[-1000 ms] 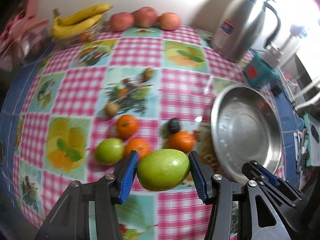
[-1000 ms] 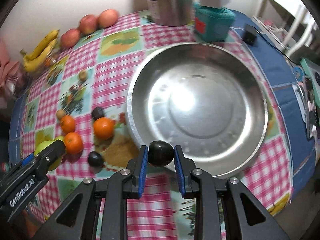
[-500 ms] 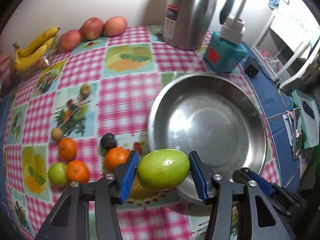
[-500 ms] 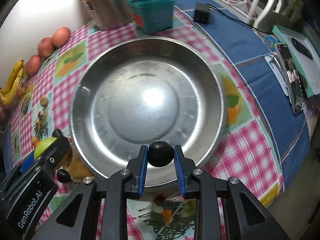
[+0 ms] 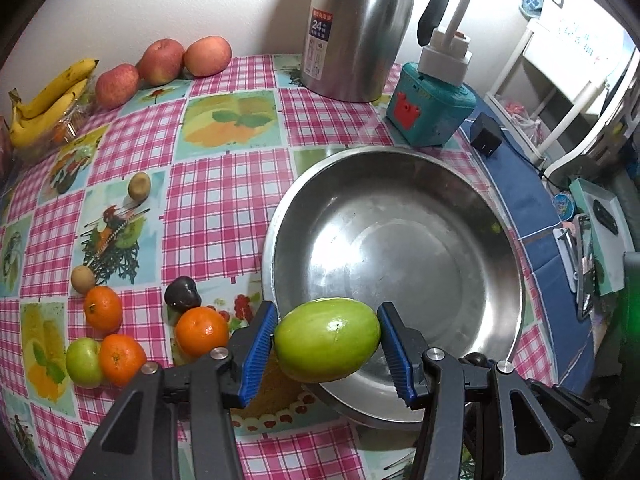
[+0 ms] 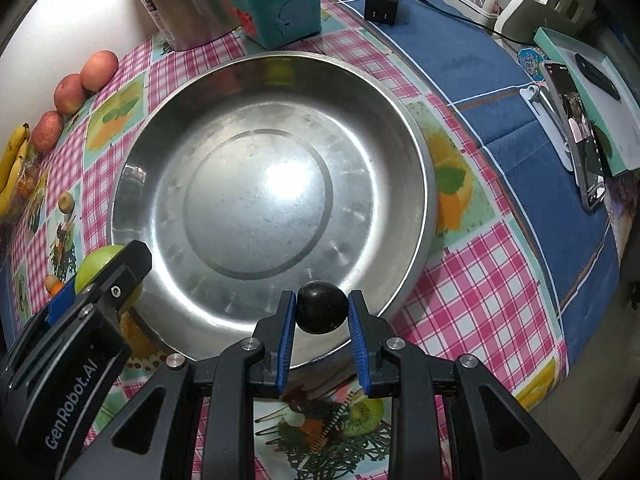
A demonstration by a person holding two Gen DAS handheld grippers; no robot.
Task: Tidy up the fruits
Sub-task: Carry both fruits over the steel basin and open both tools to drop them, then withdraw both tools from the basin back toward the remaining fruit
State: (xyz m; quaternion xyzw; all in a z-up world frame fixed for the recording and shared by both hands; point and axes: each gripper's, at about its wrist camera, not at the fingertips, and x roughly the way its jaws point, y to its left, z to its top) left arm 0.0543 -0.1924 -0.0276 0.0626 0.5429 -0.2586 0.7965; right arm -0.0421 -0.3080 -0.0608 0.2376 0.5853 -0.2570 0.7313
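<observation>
**Over the steel basin: both tongs loaded**

Above the basin's [image 6: 420, 152] near rim, I am holding my left gripper [image 5: 327, 346] clamped on a green fruit [image 5: 327, 346]; my right gripper [image 6: 322, 312] is pinching a dark plum [image 6: 322, 312]; three oranges [image 5: 202, 330] are lying on the tablecloth [image 5: 224, 216].

Both views ride just behind a tool and look steeply down along its blue-padded fingers at the tabletop with the pink checked fruit-print cloth [image 5: 224, 216]. The left wrist view sits close above the near left rim of the wide round steel basin [image 5: 516, 280], facing the white wall. The right wrist view hangs close over the basin's [image 6: 420, 152] near edge. Both share the basin, the steel jug [image 5: 360, 28] and the teal box [image 6: 280, 8].
</observation>
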